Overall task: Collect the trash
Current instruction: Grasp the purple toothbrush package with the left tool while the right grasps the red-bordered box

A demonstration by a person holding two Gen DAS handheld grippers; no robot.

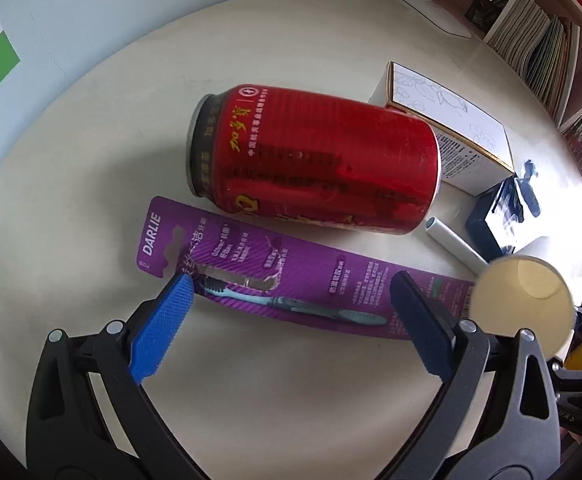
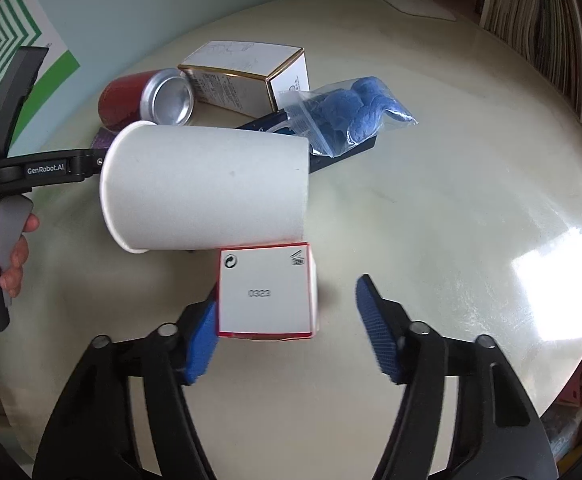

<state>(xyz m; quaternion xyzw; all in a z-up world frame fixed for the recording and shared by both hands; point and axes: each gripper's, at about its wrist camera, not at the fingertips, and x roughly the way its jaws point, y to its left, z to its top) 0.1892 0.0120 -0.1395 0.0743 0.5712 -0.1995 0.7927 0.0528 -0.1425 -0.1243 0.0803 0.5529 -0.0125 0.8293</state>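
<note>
In the left wrist view my left gripper (image 1: pixel 291 292) is open just above a purple toothbrush card (image 1: pixel 303 280) lying flat on the table. A red can (image 1: pixel 315 160) lies on its side right behind the card. A paper cup (image 1: pixel 523 300) lies on its side at the right, its mouth facing me. In the right wrist view my right gripper (image 2: pixel 287 320) is open around a small red-edged white box (image 2: pixel 265 292); the left pad touches it, the right pad stands apart. The paper cup (image 2: pixel 207 192) lies just behind the box.
A white gold-edged carton (image 2: pixel 247 76), a dark blue box (image 2: pixel 343 152) and a clear bag of blue items (image 2: pixel 351 112) lie behind the cup. A white tube (image 1: pixel 455 248) lies beside the can. Bookshelves (image 1: pixel 543 44) stand at the right, a lamp base (image 1: pixel 435 8) at the back.
</note>
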